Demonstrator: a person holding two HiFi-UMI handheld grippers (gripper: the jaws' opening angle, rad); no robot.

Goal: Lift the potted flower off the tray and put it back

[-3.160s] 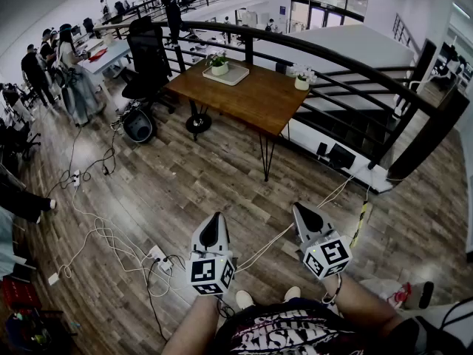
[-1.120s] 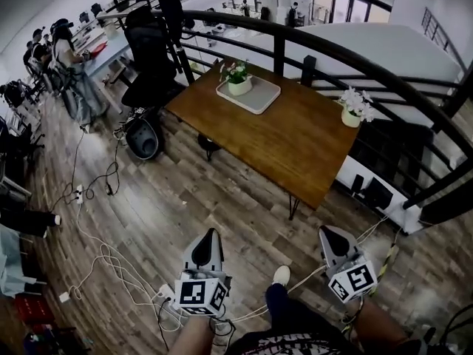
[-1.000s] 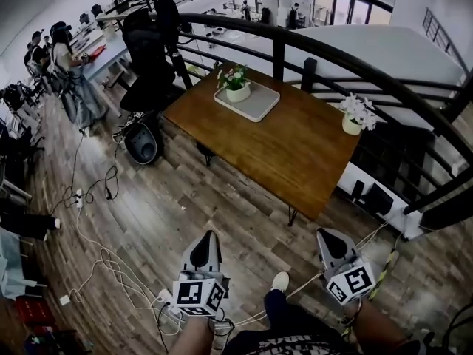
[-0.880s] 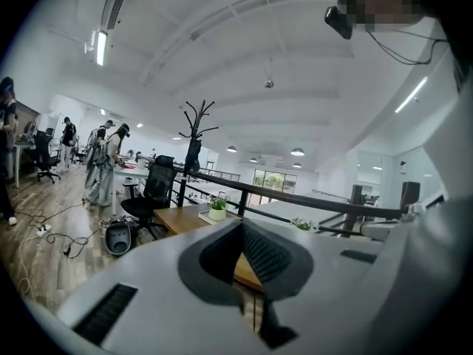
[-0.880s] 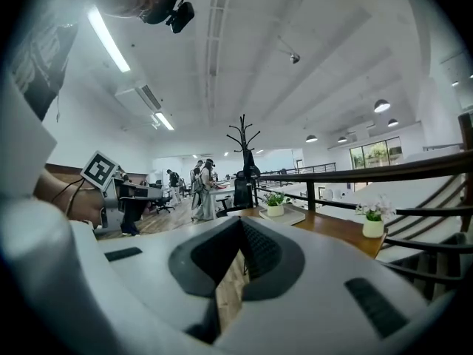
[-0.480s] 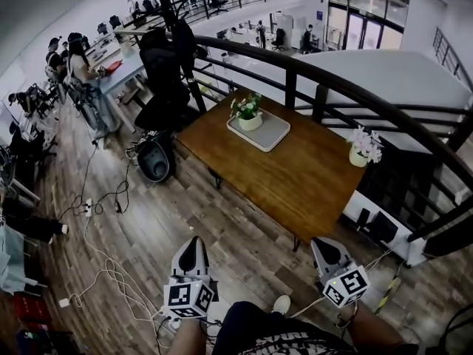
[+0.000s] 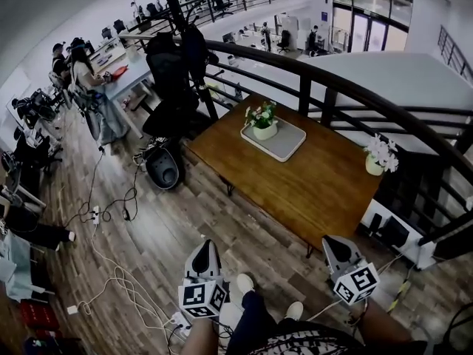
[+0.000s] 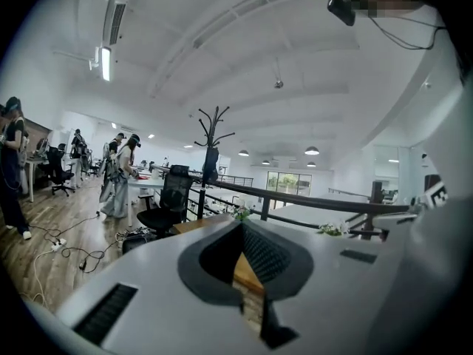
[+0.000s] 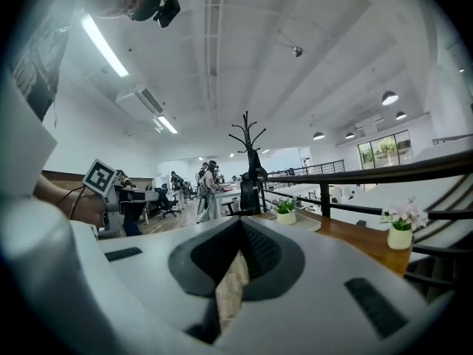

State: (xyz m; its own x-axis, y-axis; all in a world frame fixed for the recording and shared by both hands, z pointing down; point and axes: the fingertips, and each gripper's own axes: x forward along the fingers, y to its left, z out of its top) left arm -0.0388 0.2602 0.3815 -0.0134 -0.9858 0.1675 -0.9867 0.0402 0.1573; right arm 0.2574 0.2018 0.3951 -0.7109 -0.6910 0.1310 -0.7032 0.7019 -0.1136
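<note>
two shut, empty tools, left tool (image 7: 205,245) and right tool (image 7: 334,241) — you've walked nearer the bench (image 7: 325,191); potted flower (image 7: 263,126) on its tray (image 7: 290,145) — not yet reachable.

Table (image 7: 325,187) matt wood; tray (image 7: 287,143) smooth grey (plastic-looking); floor (image 7: 185,213) wood planks.

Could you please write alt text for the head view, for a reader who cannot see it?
Seen from above, a person stands on a wood floor short of a wooden table, holding the left gripper and right gripper, both shut and empty. On the table a potted flower sits on a grey tray; a second pot stands apart near the railing.
</note>
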